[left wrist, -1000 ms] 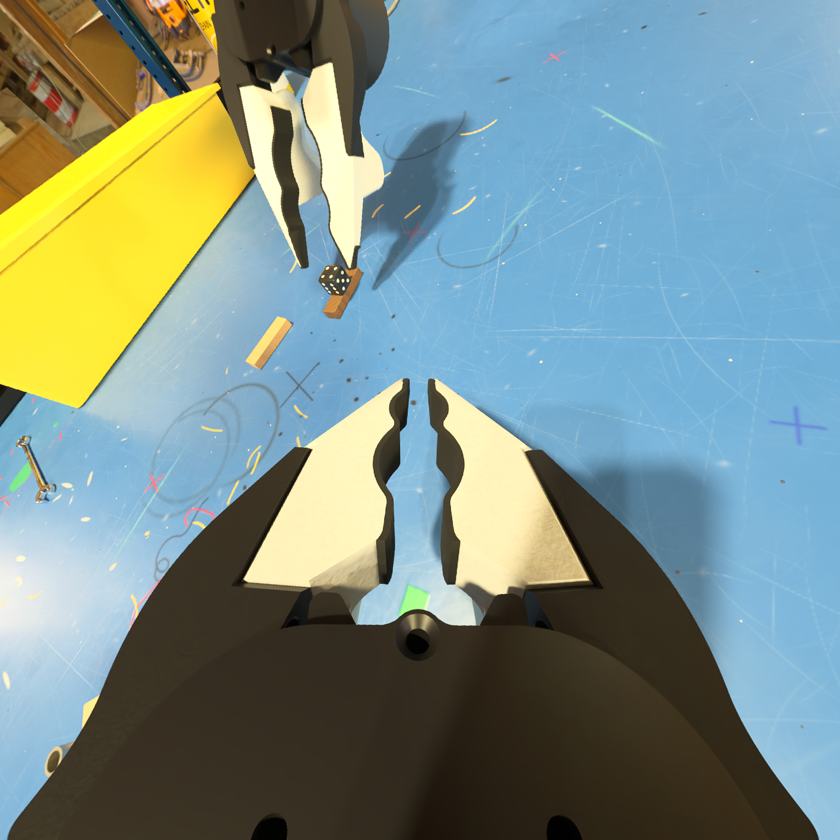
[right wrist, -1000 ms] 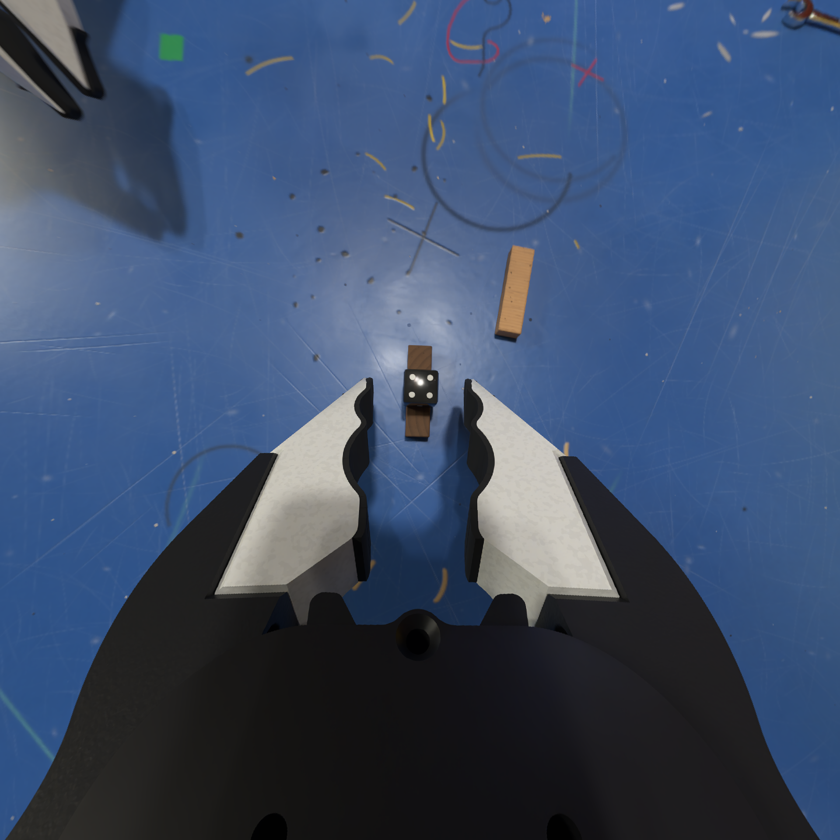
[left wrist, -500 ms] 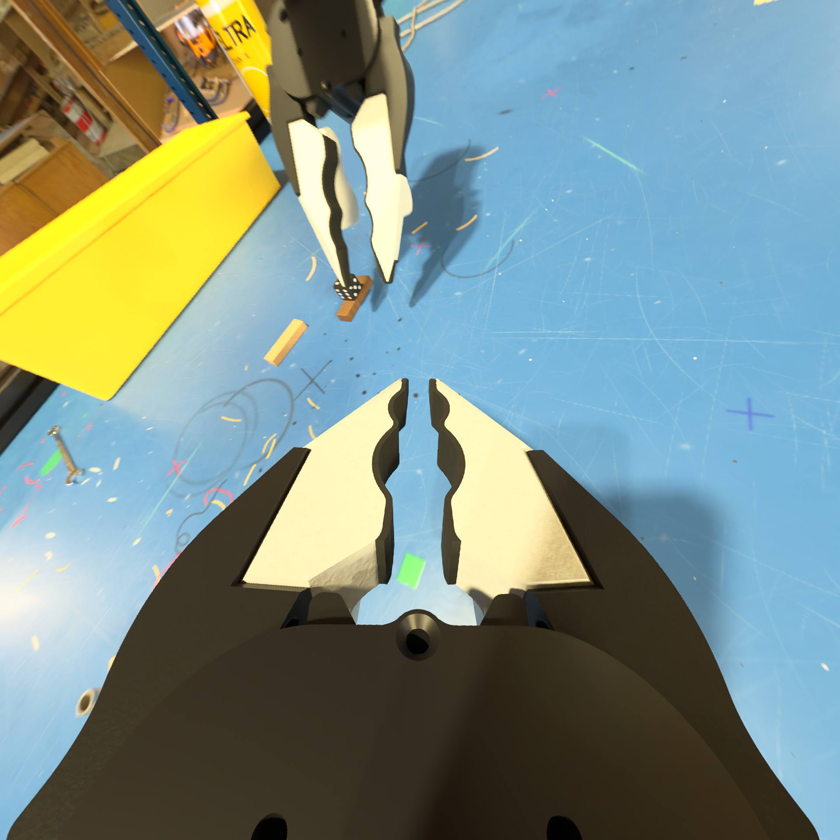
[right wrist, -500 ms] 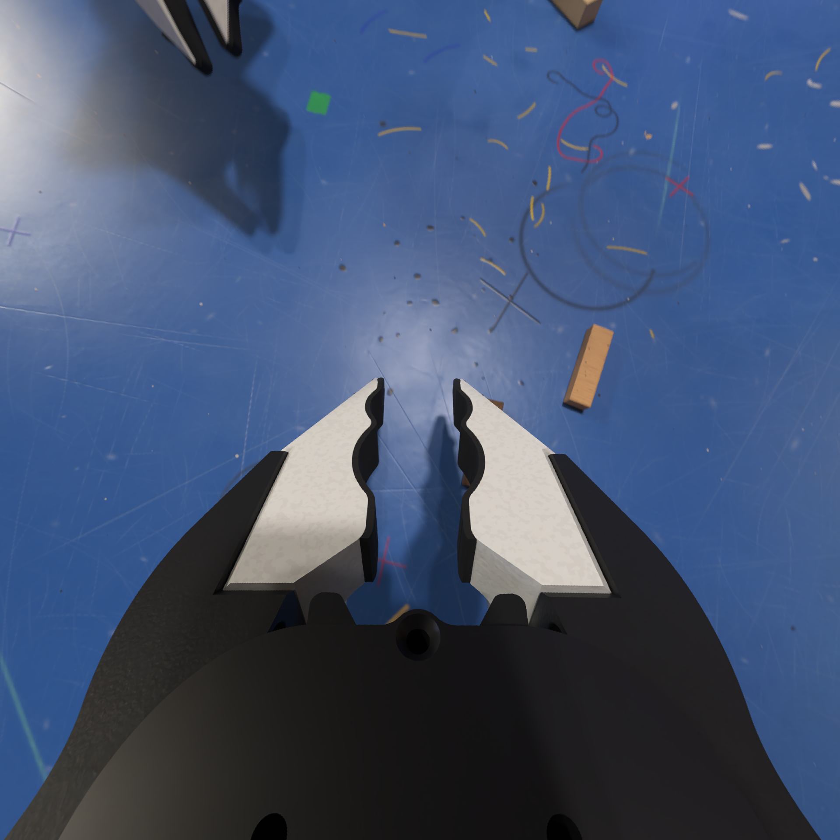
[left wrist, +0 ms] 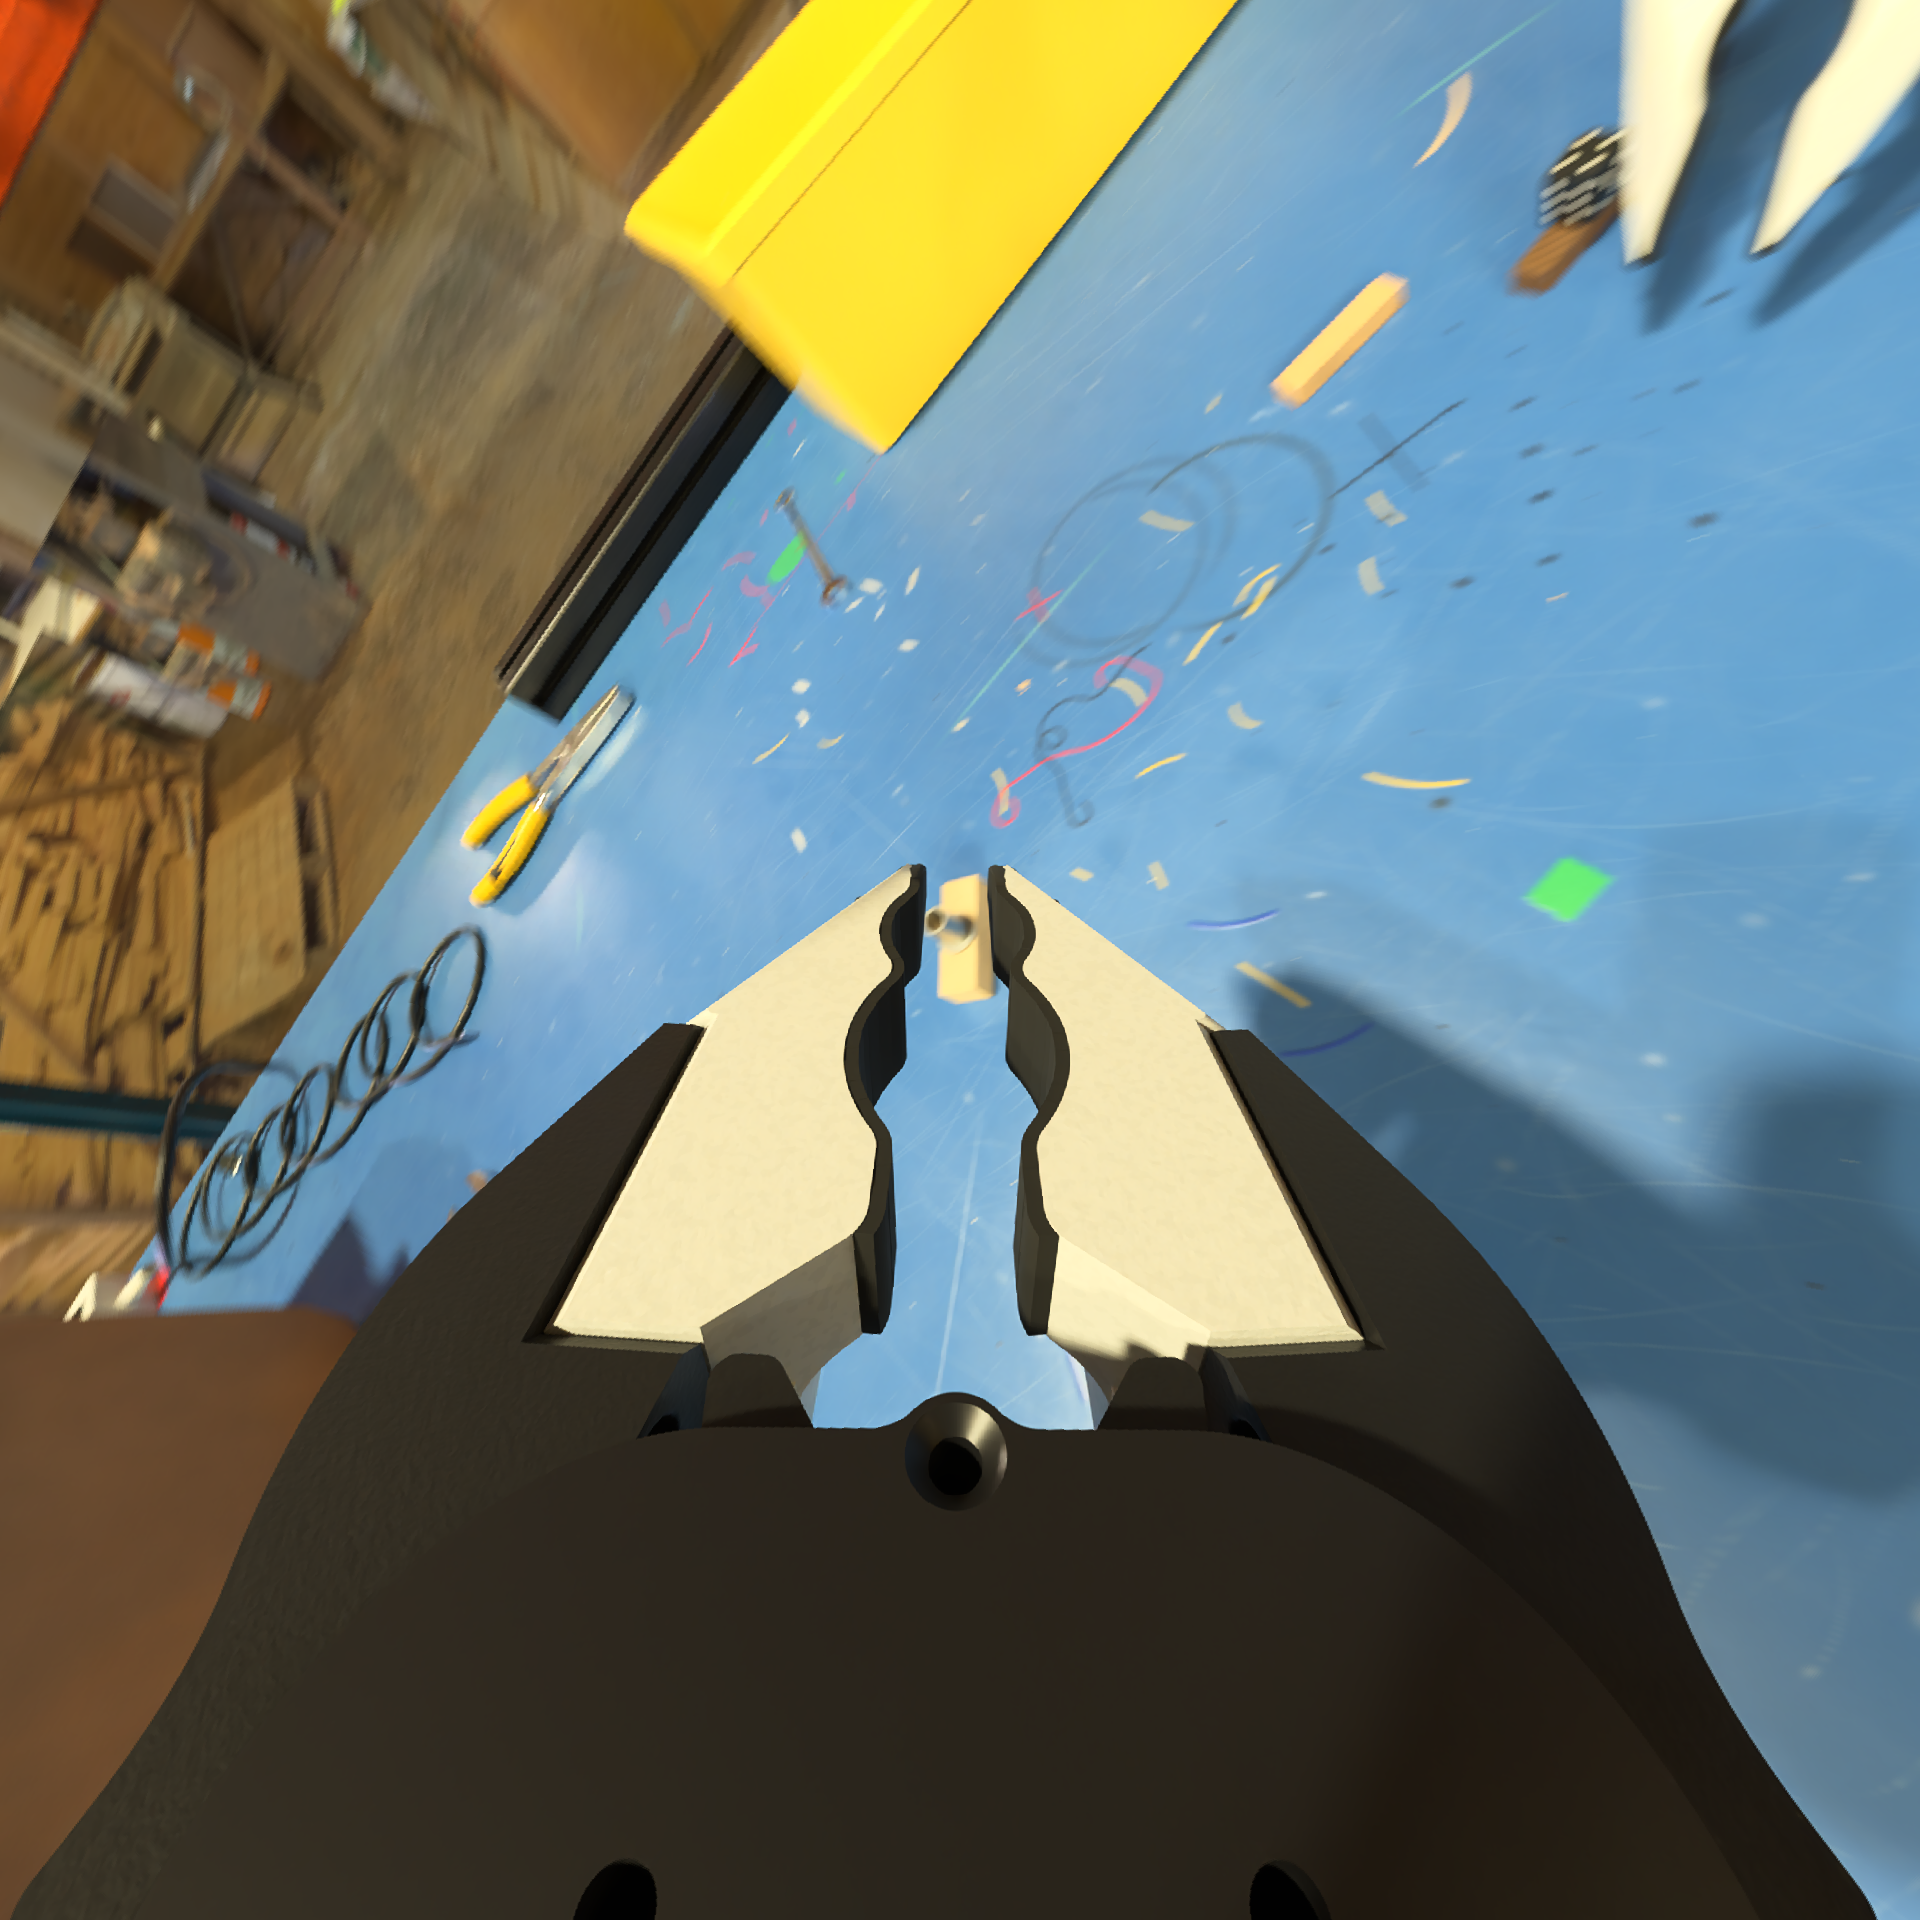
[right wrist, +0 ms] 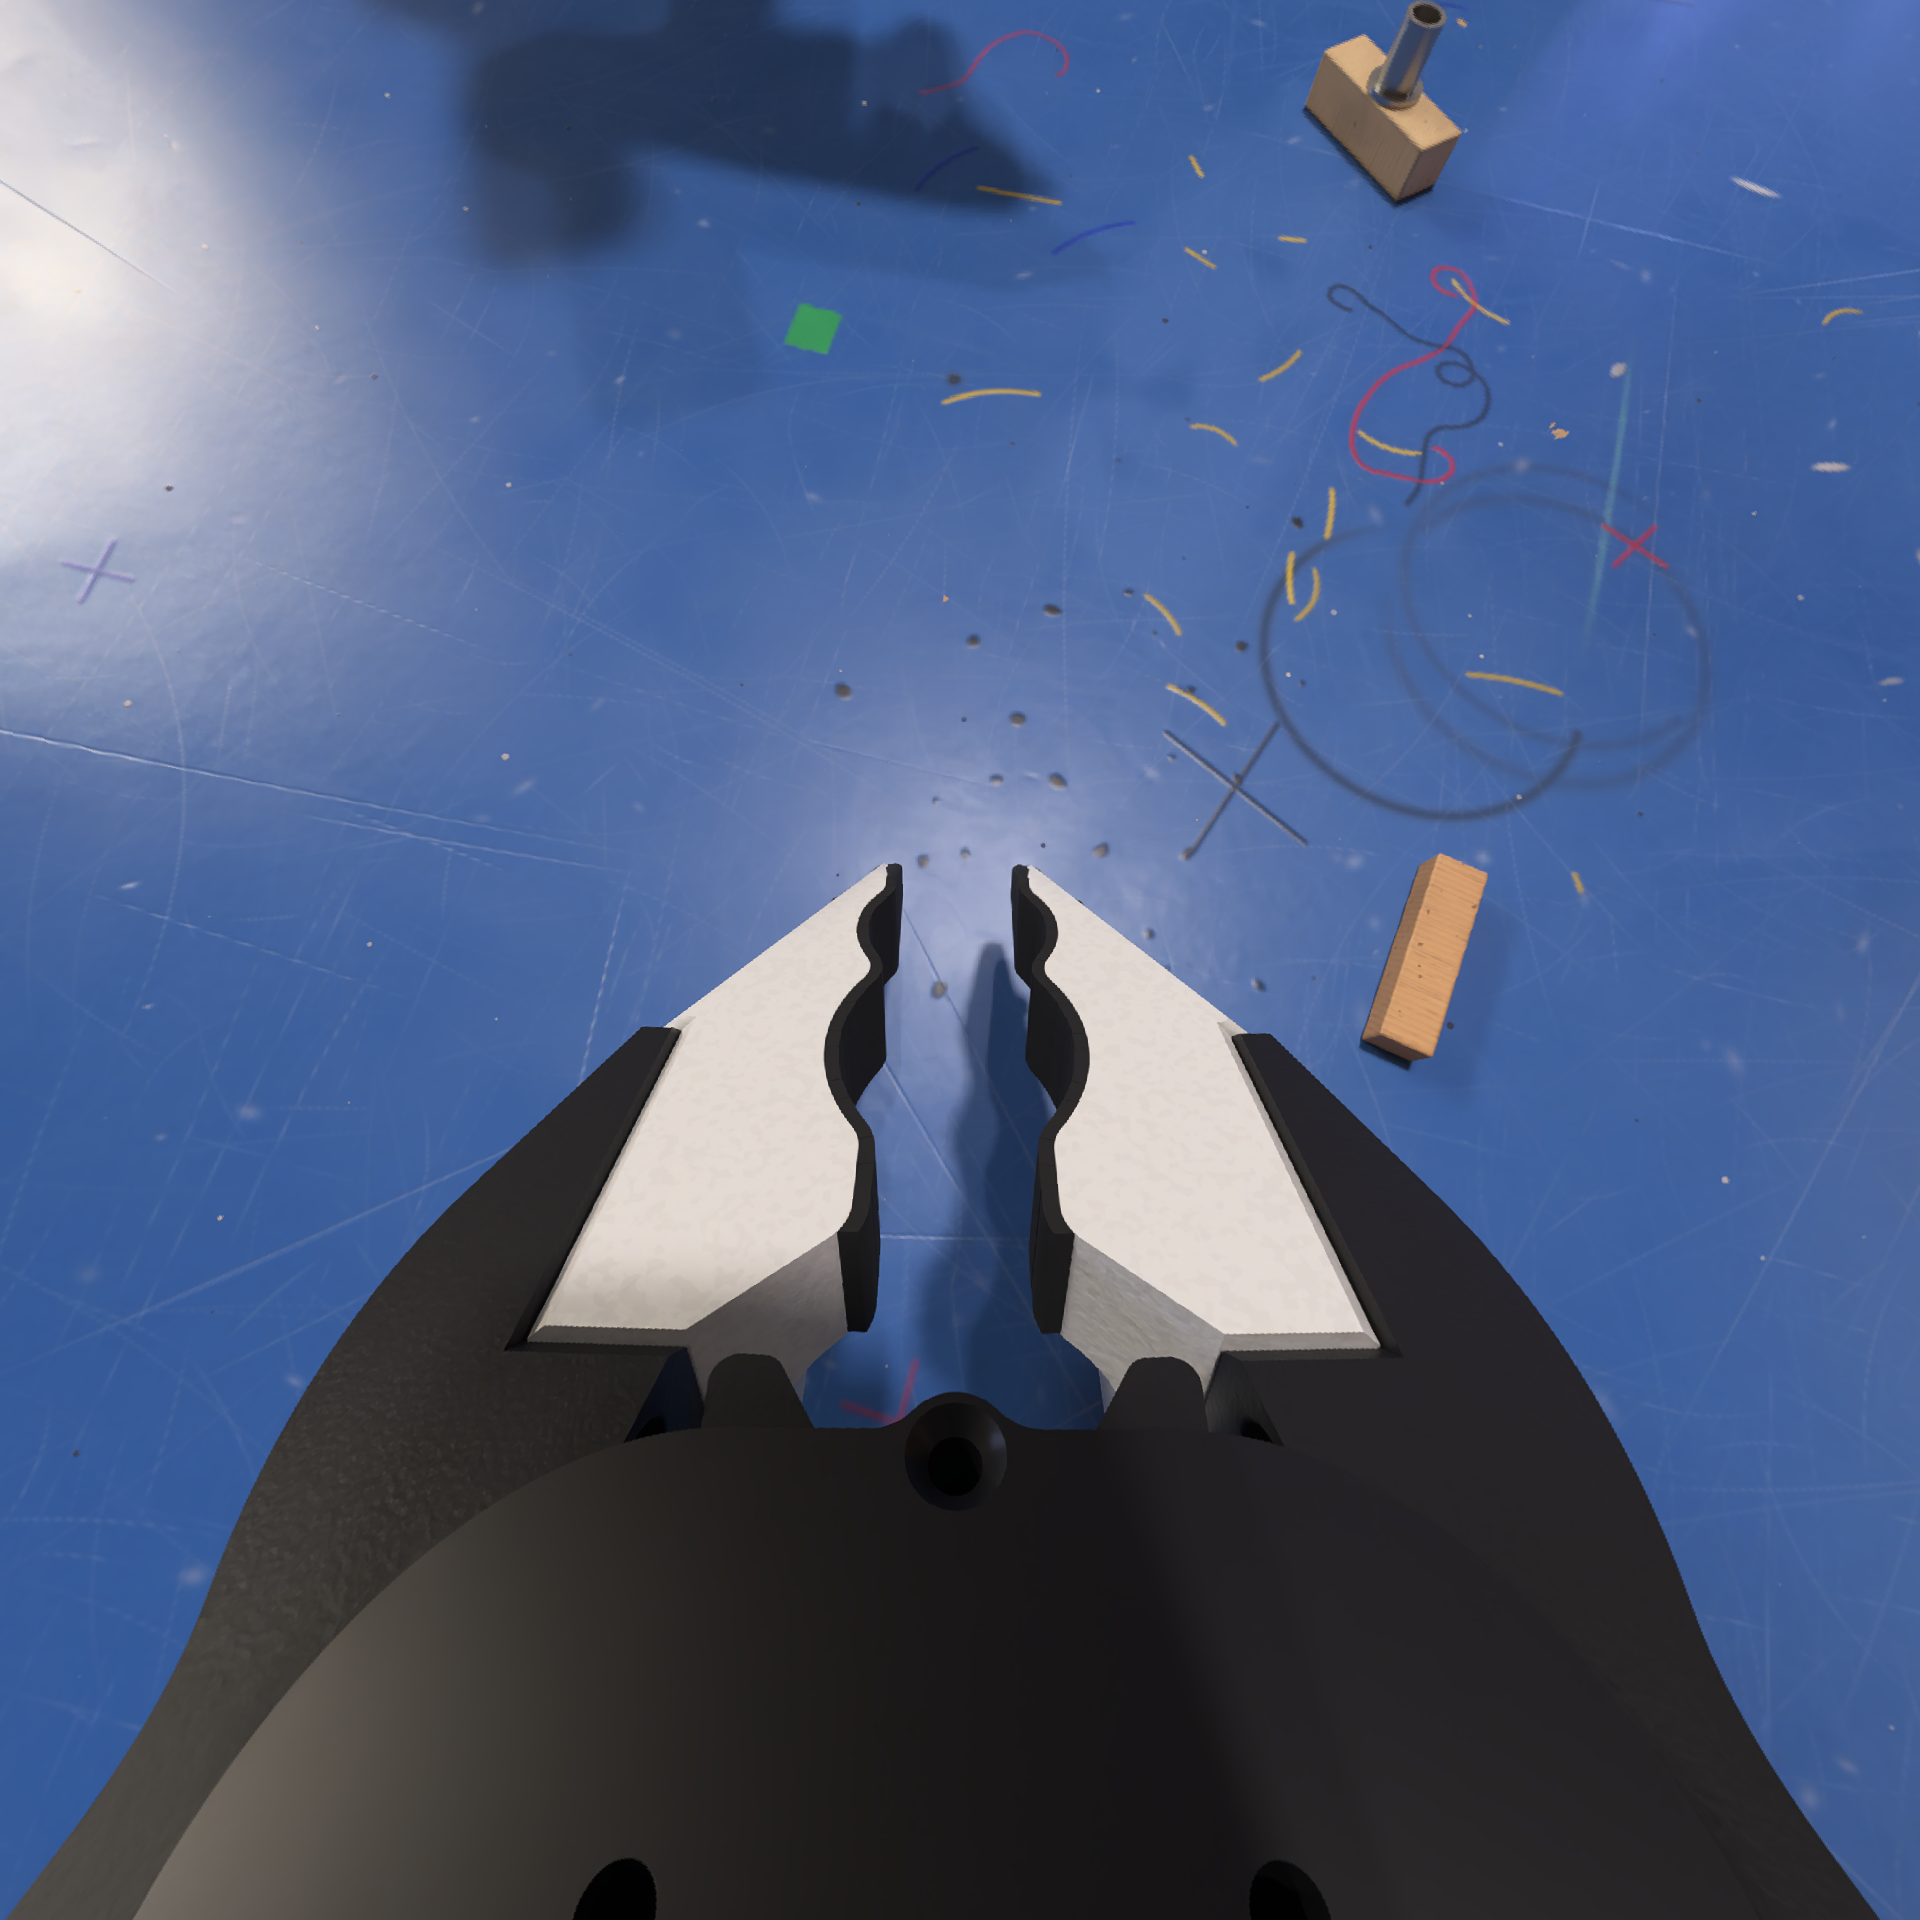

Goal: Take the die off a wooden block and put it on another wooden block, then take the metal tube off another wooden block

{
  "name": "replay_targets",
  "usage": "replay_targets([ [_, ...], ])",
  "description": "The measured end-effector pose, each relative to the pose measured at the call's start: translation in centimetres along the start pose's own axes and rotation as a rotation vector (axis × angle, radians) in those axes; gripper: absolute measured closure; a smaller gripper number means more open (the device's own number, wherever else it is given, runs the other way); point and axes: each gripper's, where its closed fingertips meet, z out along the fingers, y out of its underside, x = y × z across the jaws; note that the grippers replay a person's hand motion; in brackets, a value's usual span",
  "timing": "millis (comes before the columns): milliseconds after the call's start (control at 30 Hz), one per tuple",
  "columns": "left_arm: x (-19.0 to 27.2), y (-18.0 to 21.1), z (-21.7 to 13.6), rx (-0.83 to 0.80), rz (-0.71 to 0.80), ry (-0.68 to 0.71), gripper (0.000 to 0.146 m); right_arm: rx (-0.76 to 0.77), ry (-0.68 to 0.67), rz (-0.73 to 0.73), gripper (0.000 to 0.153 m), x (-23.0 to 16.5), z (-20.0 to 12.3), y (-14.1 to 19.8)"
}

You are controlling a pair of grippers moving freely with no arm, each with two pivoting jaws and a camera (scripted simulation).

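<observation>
A metal tube (left wrist: pixel 940 923) stands on a pale wooden block (left wrist: pixel 961 977) on the blue table, just beyond my left gripper (left wrist: pixel 956 881), whose jaws stand a narrow gap apart and hold nothing. The black die (left wrist: pixel 1579 177) sits on a dark wooden block (left wrist: pixel 1553 255) at the top right, just left of the right gripper's fingers (left wrist: pixel 1662 156). A bare light wooden block (left wrist: pixel 1340 338) lies nearby. In the right wrist view my right gripper (right wrist: pixel 956 873) is partly open and empty; the die is hidden from it. The tube (right wrist: pixel 1408 52) on its block (right wrist: pixel 1382 130) and the bare block (right wrist: pixel 1423 956) show there.
A long yellow box (left wrist: pixel 883 177) lies along the table's left edge. Yellow-handled pliers (left wrist: pixel 530 790), a small wrench (left wrist: pixel 810 545) and a coiled black cable (left wrist: pixel 322 1081) lie near that edge. A green square (right wrist: pixel 812 328) marks the table. Workshop shelves stand beyond the edge.
My left gripper has swung left toward the block with the tube, and its jaws have widened slightly. My right gripper's jaws have narrowed, and the die has left its view.
</observation>
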Motion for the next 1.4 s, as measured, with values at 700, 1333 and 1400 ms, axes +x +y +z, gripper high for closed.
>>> replay_targets([
  [700, -3.6, 8.1, 2.0, -0.487, -0.040, 0.111, 0.132, -0.007, -0.051, 0.026, 0.132, -0.3, 0.5, 1.4],
  [1333, 0.4, 7.8, 8.1, -0.478, 0.013, 0.308, 0.123, 0.000, -0.054, 0.034, 0.132, -0.2, 0.4, 1.6],
  [1400, 0.6, 8.0, 8.8, -0.482, 0.006, 0.320, 0.123, 0.000, -0.054, 0.036, 0.132, -0.1, 0.4, 1.6],
])
